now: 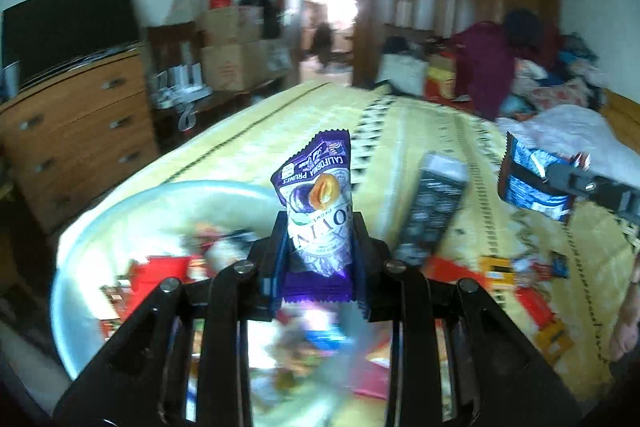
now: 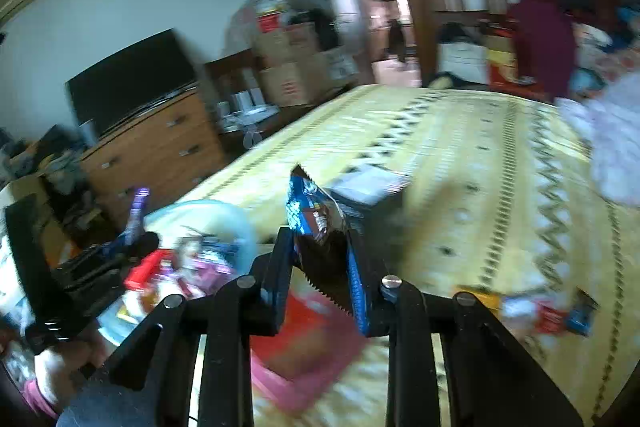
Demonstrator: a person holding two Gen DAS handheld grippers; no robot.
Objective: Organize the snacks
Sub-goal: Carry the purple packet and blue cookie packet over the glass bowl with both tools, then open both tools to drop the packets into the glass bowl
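Observation:
My left gripper (image 1: 320, 227) is shut on a purple prune packet (image 1: 316, 195), which stands upright between its fingers above the bed. A pale blue bowl (image 1: 76, 227) holding several snack packets lies just below and to the left. My right gripper (image 2: 320, 239) is shut on a blue snack packet (image 2: 312, 215) and holds it up over the yellow bedspread (image 2: 460, 155). The left wrist view shows the right gripper (image 1: 560, 177) at the right with the blue packet (image 1: 528, 183). The right wrist view shows the left gripper (image 2: 130, 243) at the left with the purple packet (image 2: 138, 211) beside the bowl (image 2: 236, 219).
A dark rectangular box (image 1: 436, 203) lies on the bed between the grippers. Loose red, orange and blue packets (image 1: 520, 279) are scattered at the right, and a pink-red packet (image 2: 308, 347) lies under the right gripper. A wooden dresser (image 1: 80, 131) stands left of the bed, with piled clothes (image 1: 540, 67) beyond.

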